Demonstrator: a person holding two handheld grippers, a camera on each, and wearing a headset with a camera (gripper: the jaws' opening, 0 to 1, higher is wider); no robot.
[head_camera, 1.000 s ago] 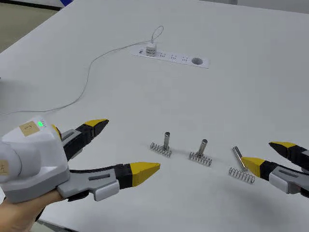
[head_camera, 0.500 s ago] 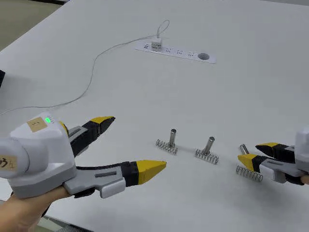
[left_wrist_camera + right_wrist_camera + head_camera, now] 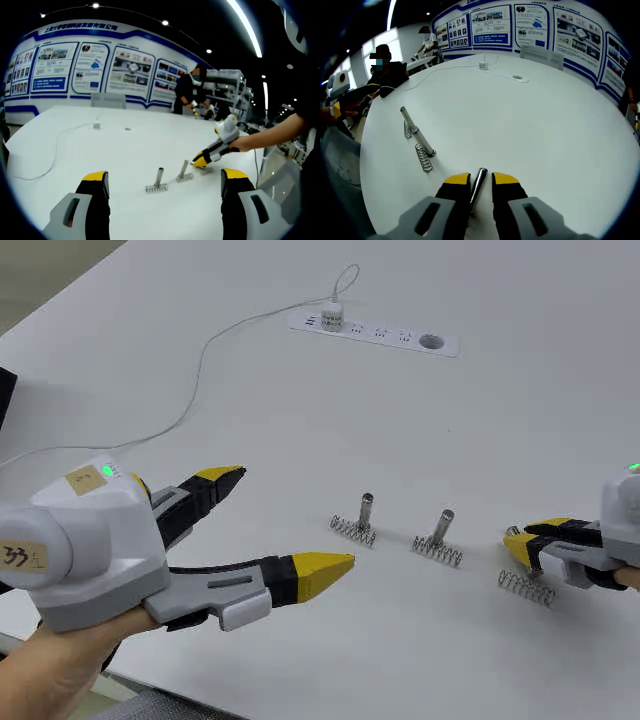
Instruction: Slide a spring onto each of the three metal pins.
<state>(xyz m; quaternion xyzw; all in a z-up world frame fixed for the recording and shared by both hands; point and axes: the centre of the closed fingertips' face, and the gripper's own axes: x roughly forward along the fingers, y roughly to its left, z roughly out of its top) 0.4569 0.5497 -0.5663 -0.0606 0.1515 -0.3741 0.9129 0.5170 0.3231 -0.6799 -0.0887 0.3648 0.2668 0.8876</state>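
Observation:
Two metal pins (image 3: 366,510) (image 3: 445,523) stand upright on the white table, each with a spring (image 3: 352,530) (image 3: 438,552) lying at its base. The third pin (image 3: 512,532) sits between the jaws of my right gripper (image 3: 532,538), which is shut on it; the right gripper view shows this pin (image 3: 479,181) running back between the yellow tips. A third spring (image 3: 527,588) lies loose just in front of that gripper. My left gripper (image 3: 280,520) hovers wide open at the lower left, well apart from the pins (image 3: 160,176) (image 3: 184,169).
A white power strip (image 3: 385,333) with a plugged charger (image 3: 331,315) lies at the far side, and its cable (image 3: 195,390) trails off to the left. The table edge (image 3: 150,695) runs close below my left gripper. People stand at benches beyond the table.
My right gripper has moved in on the third pin and brought its jaws together around it. The left gripper stays open in about the same place; the head camera has shifted.

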